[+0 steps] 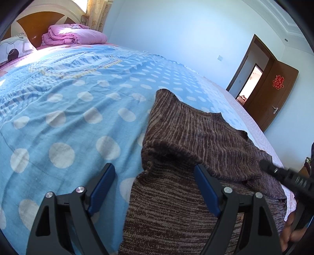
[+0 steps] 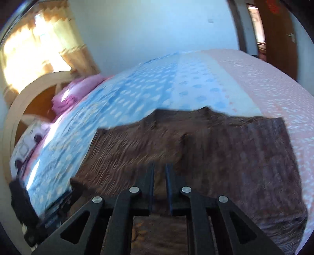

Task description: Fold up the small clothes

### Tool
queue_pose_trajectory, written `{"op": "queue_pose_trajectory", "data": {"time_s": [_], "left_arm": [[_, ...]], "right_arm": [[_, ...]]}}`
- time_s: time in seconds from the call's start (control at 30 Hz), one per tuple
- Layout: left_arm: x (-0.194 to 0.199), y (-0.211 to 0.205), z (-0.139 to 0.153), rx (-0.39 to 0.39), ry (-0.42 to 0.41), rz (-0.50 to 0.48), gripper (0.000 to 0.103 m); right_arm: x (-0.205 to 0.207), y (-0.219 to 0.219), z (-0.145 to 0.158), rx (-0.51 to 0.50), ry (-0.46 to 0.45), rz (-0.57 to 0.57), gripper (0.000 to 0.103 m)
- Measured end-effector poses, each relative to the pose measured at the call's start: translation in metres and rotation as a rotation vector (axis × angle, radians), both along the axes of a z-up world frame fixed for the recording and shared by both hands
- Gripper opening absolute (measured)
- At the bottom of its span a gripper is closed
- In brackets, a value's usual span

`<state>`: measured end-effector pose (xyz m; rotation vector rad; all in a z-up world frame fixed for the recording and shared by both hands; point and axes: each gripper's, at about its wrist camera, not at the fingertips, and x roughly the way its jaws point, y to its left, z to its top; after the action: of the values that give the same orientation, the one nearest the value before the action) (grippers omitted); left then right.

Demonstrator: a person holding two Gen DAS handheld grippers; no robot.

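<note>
- My left tool (image 1: 155,172) hangs over the near end of the brown knit garment (image 1: 196,133), my landmark here; its jaws stand wide apart, one blue pad (image 1: 103,188) above bare bedspread just left of the garment, the other over the knit itself, and nothing is pinched between them.
- My right tool (image 2: 159,172) also sits over the near part of the garment (image 2: 176,141). Its fingers are almost together, with only a narrow slit between them. I see knit through the slit, below the tool, but no cloth caught in it, so I read it as nearly closed and holding nothing. That view is smeared by motion.
- In the left wrist view the right tool's dark body (image 1: 288,176) pokes in over the garment's right side, with part of a hand (image 1: 290,231) below it at the frame edge.
- The garment lies spread on the bed, one flap folded over itself near my left tool, and its right part reaches the bed's near edge.
- Under and around the garment is a blue bedspread with pale dots (image 1: 68,117); to the garment's right the cover turns pale pink (image 2: 265,82).
- Far beyond the garment, at the head of the bed, I see a folded pink quilt (image 1: 72,35), a patterned pillow (image 1: 13,49) and a wooden headboard (image 1: 37,25), with a curtain (image 1: 96,13) behind.
- Well to the garment's right stands an open brown door (image 1: 274,94) with a red paper ornament (image 1: 278,82).
</note>
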<state>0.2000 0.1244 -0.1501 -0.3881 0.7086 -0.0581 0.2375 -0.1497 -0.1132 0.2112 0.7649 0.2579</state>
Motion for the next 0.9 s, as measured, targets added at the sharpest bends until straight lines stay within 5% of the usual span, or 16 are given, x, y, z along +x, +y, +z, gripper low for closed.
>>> {"op": "queue_pose_trajectory", "data": {"time_s": [0.13,0.43,0.47,0.57,0.73,0.83,0.9], "left_arm": [[0.001,0.000,0.000,-0.011,0.001,-0.010,0.088],[-0.002,0.000,0.004,-0.013,0.017,-0.020,0.090],[-0.003,-0.001,0.007,-0.005,0.022,-0.018,0.090],[-0.006,-0.011,0.025,0.045,0.002,-0.039,0.090],[0.019,-0.039,0.044,0.034,0.016,-0.090,0.095],[0.042,-0.056,0.033,0.084,0.061,-0.073,0.095],[0.052,-0.061,0.019,0.142,0.109,-0.041,0.095]], "right_arm": [[-0.002,0.022,-0.034,-0.095,0.067,0.035,0.012],[-0.034,-0.003,-0.022,-0.097,0.122,0.029,0.013],[-0.035,-0.011,-0.014,-0.071,0.090,0.007,0.018],[-0.025,-0.041,0.010,0.078,0.020,-0.051,0.059],[0.026,-0.054,0.017,0.098,0.013,-0.070,0.059],[0.056,-0.042,0.009,0.049,0.035,-0.066,0.050],[0.079,-0.027,-0.001,-0.053,0.066,-0.047,0.009]]}}
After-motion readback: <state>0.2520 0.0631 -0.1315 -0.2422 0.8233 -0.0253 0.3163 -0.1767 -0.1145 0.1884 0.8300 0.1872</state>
